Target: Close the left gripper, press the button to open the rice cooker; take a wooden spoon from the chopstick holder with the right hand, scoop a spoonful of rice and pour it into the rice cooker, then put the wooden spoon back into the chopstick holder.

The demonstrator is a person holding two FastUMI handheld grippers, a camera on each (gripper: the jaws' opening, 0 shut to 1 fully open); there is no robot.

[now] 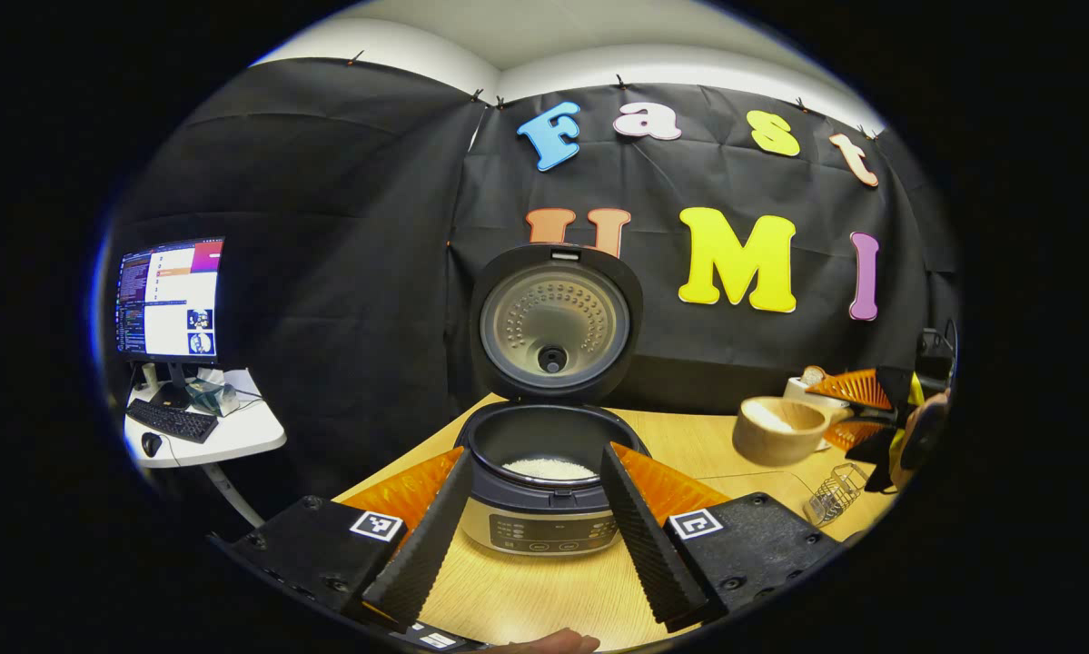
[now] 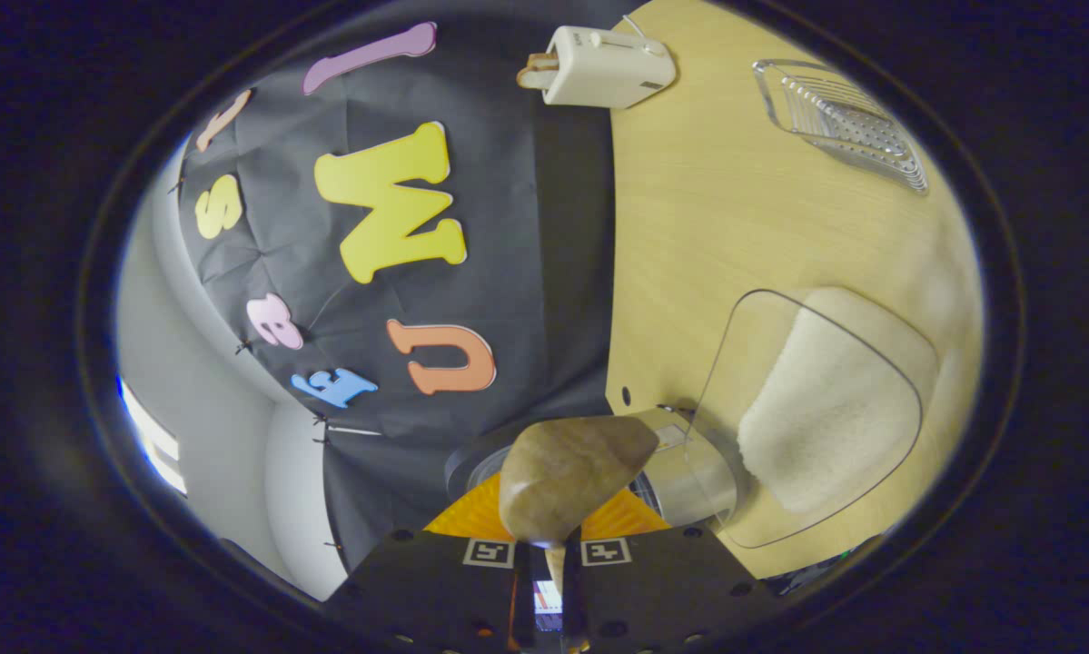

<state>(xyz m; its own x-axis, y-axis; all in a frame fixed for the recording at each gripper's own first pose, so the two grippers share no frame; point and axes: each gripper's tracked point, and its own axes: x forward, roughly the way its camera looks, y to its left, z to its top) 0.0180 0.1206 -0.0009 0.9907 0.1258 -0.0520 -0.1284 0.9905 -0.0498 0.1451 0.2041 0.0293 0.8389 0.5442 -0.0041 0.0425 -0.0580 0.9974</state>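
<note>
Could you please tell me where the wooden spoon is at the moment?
In the right gripper view, the wooden spoon sits low at centre, its handle clamped in the right tongs, bowl beside a clear container of rice.

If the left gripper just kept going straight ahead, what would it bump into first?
Most likely the rice cooker. It sits right between the left gripper's spread fingers, lid up, rice in the pot. Its front panel with the buttons faces the gripper, so that would probably be hit first, though the depth is hard to judge.
</note>
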